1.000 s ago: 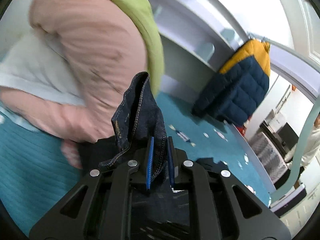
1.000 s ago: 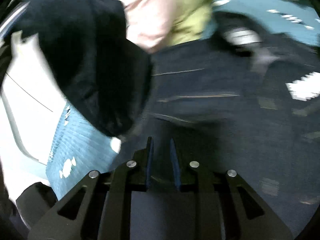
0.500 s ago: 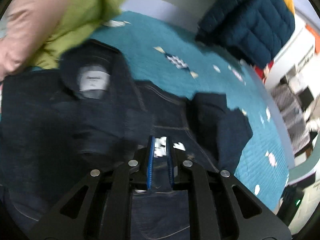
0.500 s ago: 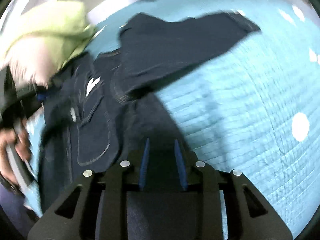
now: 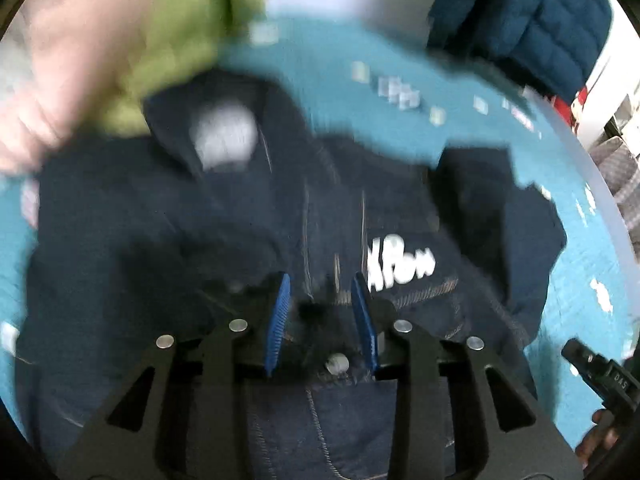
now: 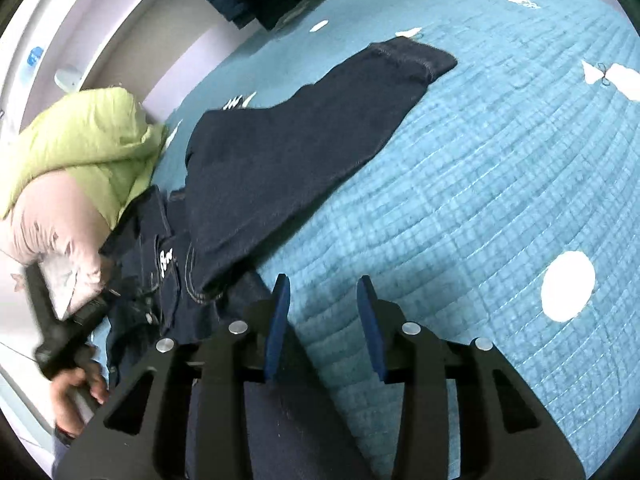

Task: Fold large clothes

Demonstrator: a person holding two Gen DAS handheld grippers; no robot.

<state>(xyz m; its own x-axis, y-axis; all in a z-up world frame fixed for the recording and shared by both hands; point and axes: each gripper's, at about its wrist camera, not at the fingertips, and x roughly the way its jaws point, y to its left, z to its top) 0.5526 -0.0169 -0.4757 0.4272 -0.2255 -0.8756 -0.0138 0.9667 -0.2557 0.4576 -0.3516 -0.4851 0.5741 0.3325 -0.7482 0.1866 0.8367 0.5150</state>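
Underneath, a teal quilted bedspread (image 6: 460,184) carries the dark denim jacket (image 6: 288,160); both the left gripper (image 5: 322,300) and right gripper (image 6: 322,312) seem released, by a pale wall (image 6: 132,36).

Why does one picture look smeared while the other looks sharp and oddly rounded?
Left wrist view: motion blur smears the dark denim jacket and white lettering; only the left tool stays fairly crisp. Right wrist view: sharp, but the fisheye lens bulges the teal quilt, and the right tool casts a soft shadow.
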